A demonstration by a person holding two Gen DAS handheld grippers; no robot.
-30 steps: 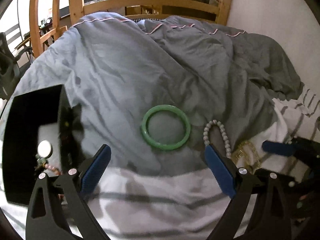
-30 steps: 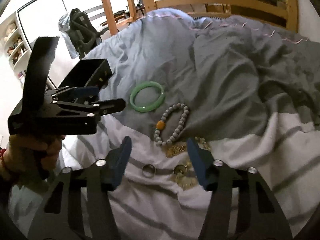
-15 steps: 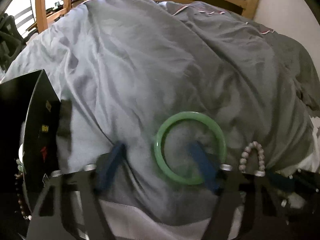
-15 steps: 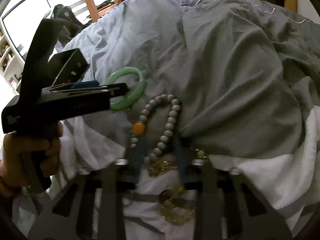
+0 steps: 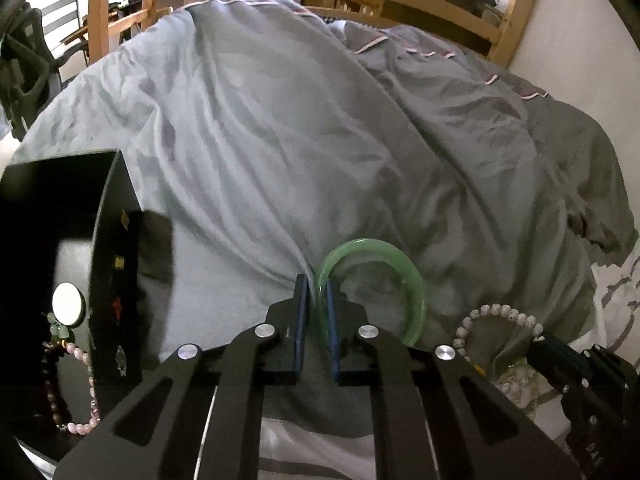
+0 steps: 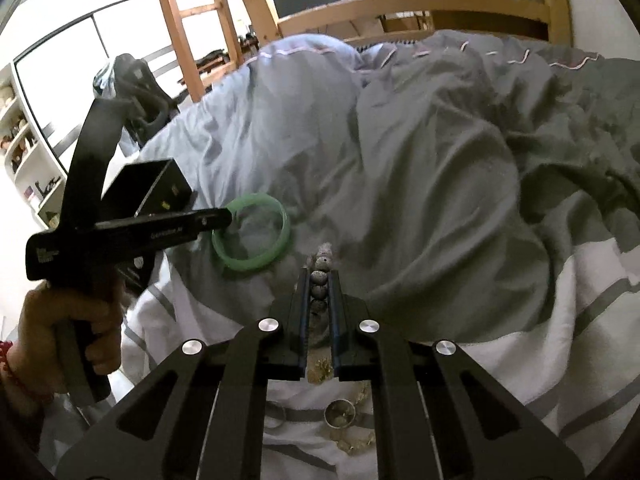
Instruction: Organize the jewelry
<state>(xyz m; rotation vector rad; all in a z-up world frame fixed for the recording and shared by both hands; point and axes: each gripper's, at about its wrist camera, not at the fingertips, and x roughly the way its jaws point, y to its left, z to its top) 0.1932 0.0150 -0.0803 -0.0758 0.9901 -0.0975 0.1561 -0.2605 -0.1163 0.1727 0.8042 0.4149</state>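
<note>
My left gripper (image 5: 317,294) is shut on the left rim of a green bangle (image 5: 414,292), which rests on the grey duvet. The bangle (image 6: 276,252) and the left gripper (image 6: 224,218) also show in the right wrist view. My right gripper (image 6: 320,280) is shut on a grey bead bracelet (image 6: 319,278), with the beads lined up between the blue pads. That bracelet (image 5: 496,314) lies right of the bangle in the left wrist view. A black jewelry box (image 5: 116,240) stands open at the left, with a pink bead string (image 5: 82,354) and a round pendant (image 5: 68,304) inside.
A gold chain (image 6: 320,366), a silver ring (image 6: 276,412) and a round locket (image 6: 340,414) lie on the striped white sheet under my right gripper. The crumpled grey duvet (image 5: 320,140) rises behind. A wooden bed frame (image 6: 400,4) stands at the back.
Both grippers moved forward and down and closed from open: the left onto the green bangle's rim, the right onto the grey bead bracelet.
</note>
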